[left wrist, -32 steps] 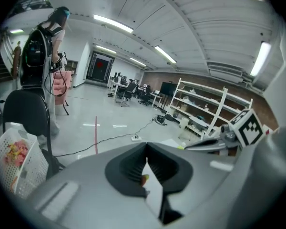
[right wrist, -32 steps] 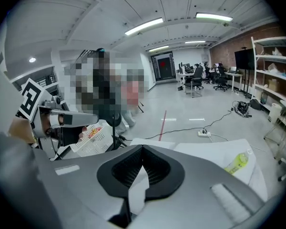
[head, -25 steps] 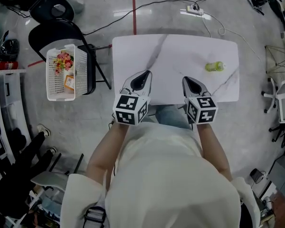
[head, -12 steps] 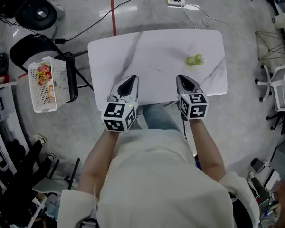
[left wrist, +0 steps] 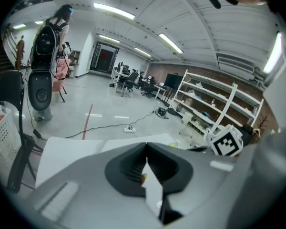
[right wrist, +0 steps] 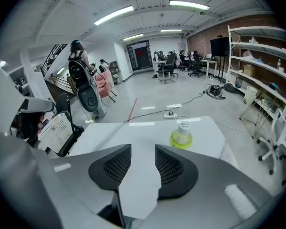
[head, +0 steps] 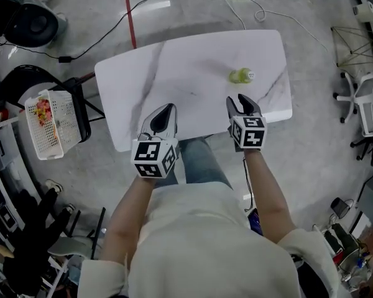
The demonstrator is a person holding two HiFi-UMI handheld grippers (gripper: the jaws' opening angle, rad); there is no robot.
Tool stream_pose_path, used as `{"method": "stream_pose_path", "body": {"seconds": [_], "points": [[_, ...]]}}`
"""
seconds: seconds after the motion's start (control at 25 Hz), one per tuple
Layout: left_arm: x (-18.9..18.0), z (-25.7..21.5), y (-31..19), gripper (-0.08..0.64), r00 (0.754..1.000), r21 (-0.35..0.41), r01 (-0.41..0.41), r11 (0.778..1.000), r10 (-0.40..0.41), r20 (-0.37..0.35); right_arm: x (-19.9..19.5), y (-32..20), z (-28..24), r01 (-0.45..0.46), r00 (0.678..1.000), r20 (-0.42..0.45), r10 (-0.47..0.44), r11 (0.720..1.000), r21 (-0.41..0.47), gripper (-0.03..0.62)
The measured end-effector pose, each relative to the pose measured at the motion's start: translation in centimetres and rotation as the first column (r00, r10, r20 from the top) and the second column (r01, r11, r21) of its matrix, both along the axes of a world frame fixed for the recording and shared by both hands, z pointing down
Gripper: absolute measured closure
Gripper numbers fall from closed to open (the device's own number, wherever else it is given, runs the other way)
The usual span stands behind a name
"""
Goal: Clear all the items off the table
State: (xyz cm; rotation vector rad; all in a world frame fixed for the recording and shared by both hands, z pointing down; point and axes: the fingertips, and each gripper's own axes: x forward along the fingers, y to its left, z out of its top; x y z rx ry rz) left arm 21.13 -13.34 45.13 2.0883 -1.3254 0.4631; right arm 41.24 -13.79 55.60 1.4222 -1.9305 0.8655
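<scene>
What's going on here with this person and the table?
A person stands at a white table with a gripper in each hand, clearing it. Only a green bottle is left on it. The right gripper is just short of the bottle; its jaws have just been opening, with nothing between them. The left gripper is shut and empty above the near edge. A white basket with things in it sits on a chair to the left.

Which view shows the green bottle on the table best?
The right gripper view: the bottle appears close, unobstructed, cap visible. The head view shows it small from above; the left gripper view barely shows it.
</scene>
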Motion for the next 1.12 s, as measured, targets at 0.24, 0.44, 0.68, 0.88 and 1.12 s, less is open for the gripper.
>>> {"method": "stream_pose_path", "body": {"seconds": [0.24,0.44,0.68,0.88,1.12], "points": [[2.8,3.2,-1.6,0.551,0.999,-0.029,-0.012,1.000,0.013,0.038,2.8,-1.0,4.8,-0.045,0.999,-0.019,0.044,0.997,-0.058,0.389],[4.6,5.5,-2.7,0.551,0.998,-0.052,-0.027,0.998,0.030,0.052,4.4,-1.5,8.1,-0.082,0.997,-0.017,0.081,0.993,-0.088,0.341],[5.3,7.7,-3.7,0.551,0.998,-0.083,0.003,0.997,0.002,0.063,5.8,-2.7,11.7,-0.097,0.995,-0.015,0.096,0.990,-0.100,0.299],[6.2,8.9,-4.1,0.551,0.997,-0.100,-0.004,0.995,0.011,0.071,6.8,-4.4,13.8,-0.123,0.992,-0.018,0.122,0.987,-0.103,0.281],[6.7,10.7,-3.9,0.551,0.997,-0.128,0.007,0.992,0.003,0.079,6.9,-5.6,16.2,-0.137,0.991,-0.017,0.136,0.986,-0.100,0.255]]}}
